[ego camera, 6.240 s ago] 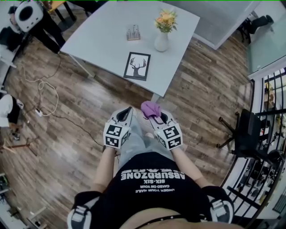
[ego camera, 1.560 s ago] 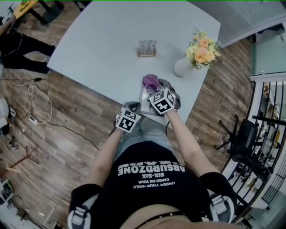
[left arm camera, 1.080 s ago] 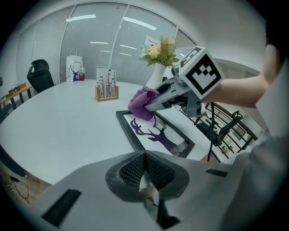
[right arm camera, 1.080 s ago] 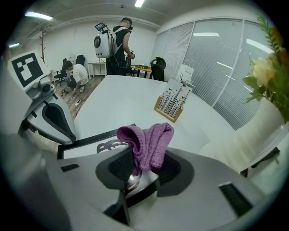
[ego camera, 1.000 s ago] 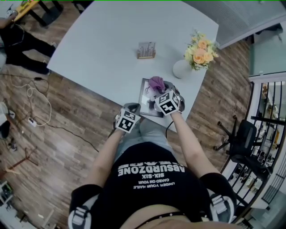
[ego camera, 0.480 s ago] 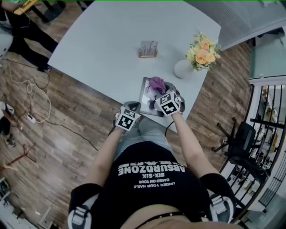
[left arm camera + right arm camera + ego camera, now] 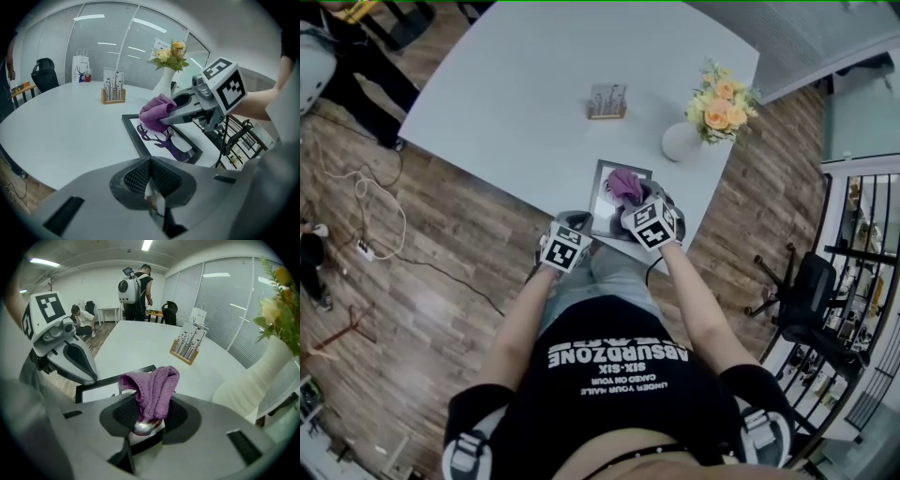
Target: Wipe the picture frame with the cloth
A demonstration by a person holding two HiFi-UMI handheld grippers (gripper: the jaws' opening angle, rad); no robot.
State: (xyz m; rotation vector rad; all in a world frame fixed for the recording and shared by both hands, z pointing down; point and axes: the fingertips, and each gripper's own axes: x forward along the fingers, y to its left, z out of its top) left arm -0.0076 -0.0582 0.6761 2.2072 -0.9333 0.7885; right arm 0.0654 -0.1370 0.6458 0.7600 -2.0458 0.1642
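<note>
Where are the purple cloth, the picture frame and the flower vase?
purple cloth (image 7: 152, 385): right gripper view, its bunched middle.
picture frame (image 7: 154, 139): left gripper view, the deer print.
flower vase (image 7: 680, 142): head view, its white body.

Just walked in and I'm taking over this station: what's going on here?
A person at a white table works with a gripper in each hand. The right gripper is shut on a purple cloth and holds it over the picture frame, which lies flat near the table's edge. The left gripper is shut and empty, just beside the frame. Whether the cloth touches the frame can't be told.
</note>
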